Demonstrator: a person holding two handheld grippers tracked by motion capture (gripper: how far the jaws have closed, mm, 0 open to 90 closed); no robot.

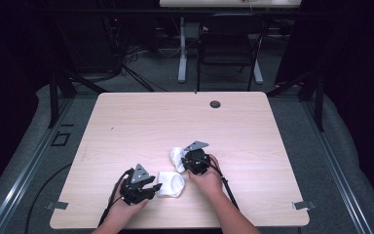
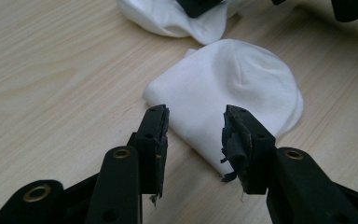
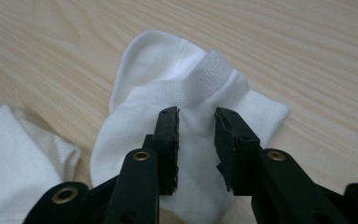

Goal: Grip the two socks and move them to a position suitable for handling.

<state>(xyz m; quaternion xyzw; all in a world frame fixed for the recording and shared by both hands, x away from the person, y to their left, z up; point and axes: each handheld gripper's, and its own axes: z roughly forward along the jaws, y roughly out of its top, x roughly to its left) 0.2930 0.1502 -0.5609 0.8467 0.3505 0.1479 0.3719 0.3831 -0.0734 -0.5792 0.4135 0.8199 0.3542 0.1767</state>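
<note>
- Left gripper: I hold it with jaws parted, astride the near corner of the folded sock, clamping nothing.
- Right gripper: jaws parted over the second sock, which lies just beyond the folded sock, nearly touching it. No fabric is pinched.
- Both socks lie on the table, on my side of its middle.
- Step in hand, as I judge it: take hold of each sock. Lower each gripper until one pad slides under the edge, then close on a full fold, not on a single layer.
- Risk: thin knit may slip or bunch.
- Containers: none seen beside the folded sock.
</note>
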